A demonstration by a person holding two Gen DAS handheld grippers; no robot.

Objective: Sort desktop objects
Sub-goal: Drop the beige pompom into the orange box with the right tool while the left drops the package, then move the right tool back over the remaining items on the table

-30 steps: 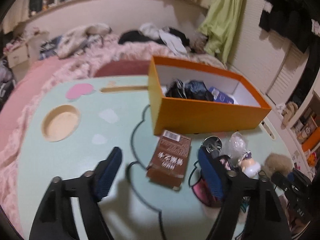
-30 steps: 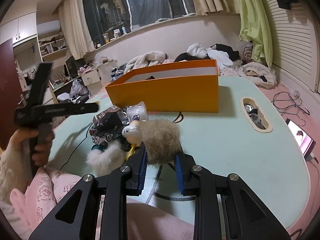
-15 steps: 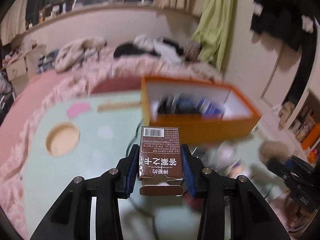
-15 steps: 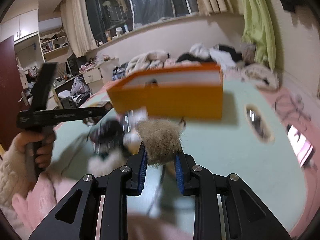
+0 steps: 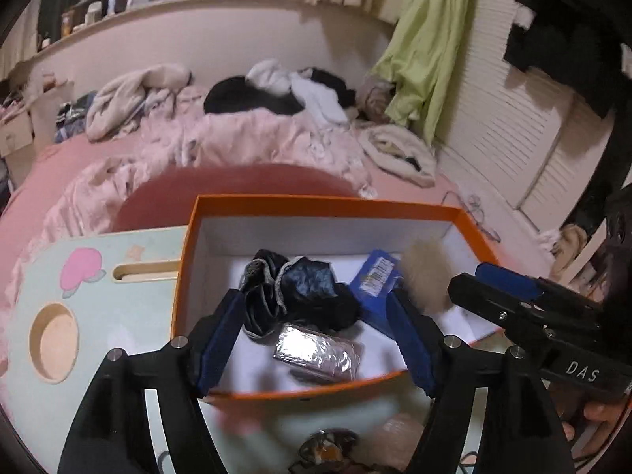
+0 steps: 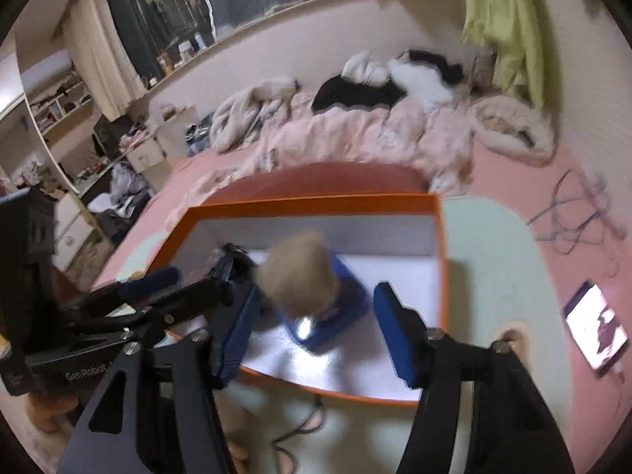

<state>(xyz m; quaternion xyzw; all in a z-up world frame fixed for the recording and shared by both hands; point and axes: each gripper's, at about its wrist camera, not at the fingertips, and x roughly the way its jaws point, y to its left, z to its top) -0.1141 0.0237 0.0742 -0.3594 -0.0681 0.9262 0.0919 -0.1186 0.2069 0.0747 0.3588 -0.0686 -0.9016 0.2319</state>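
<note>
Left wrist view: the left claw (image 5: pixel 316 339) hangs spread wide over the orange box (image 5: pixel 179 288), gripping nothing; a foil-wrapped packet (image 5: pixel 318 351) lies on the box floor near the front wall, a dark crumpled bundle (image 5: pixel 300 296) just behind it, a blue packet (image 5: pixel 373 280) to the bundle's right. A tan fur ball (image 5: pixel 426 280) blurs beside the blue packet. Right wrist view: the right claw (image 6: pixel 312 335) gapes open, empty, over the box, and the fur ball looks to be mid-drop above the blue packet, though blur hides contact. The risk, I'd say: both claws crowd the same box, so a hasty pull-back could clip its front wall and shove it along the bench (image 5: pixel 118 316).
</note>
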